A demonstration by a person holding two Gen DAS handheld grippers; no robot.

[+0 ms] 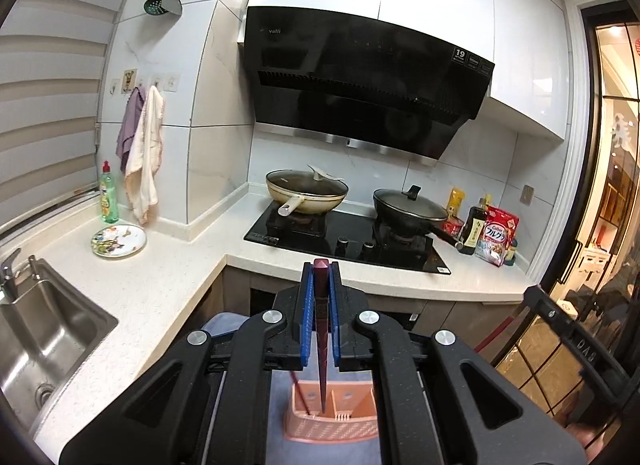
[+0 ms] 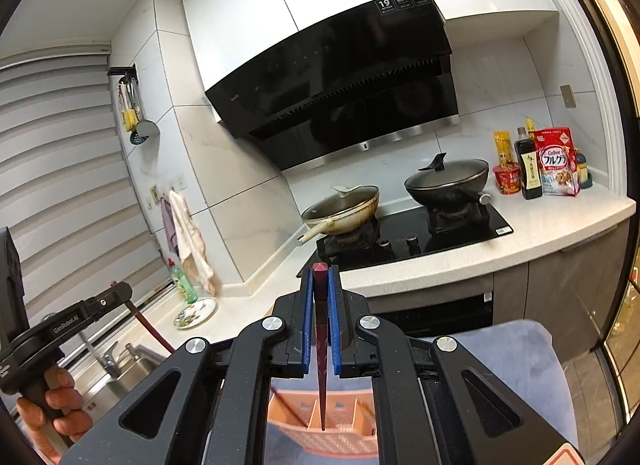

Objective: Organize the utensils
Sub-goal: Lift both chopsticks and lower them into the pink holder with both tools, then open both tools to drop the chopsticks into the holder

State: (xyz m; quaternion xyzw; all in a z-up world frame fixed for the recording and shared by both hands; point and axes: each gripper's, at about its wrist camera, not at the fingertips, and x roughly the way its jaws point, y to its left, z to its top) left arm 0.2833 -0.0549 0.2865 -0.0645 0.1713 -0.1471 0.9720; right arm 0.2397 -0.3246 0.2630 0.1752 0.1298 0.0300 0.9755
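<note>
My left gripper [image 1: 321,277] is shut on a dark red chopstick [image 1: 321,345], held upright between the blue pads, its tip down inside a pink slotted utensil holder [image 1: 332,425]. A second chopstick leans in the holder's left part. My right gripper [image 2: 320,279] is shut on another dark red chopstick [image 2: 321,365], its tip pointing down into the same pink holder [image 2: 324,433]. The holder stands on a grey-blue cloth [image 2: 520,349]. The left gripper with its chopstick also shows at the left of the right wrist view [image 2: 80,317].
A steel sink [image 1: 40,337] lies left, with a patterned plate [image 1: 119,240] and a green bottle [image 1: 109,201] behind it. The stove [image 1: 348,239] carries a cream pan and a black wok. Food packets and a sauce bottle [image 1: 476,229] stand at the right.
</note>
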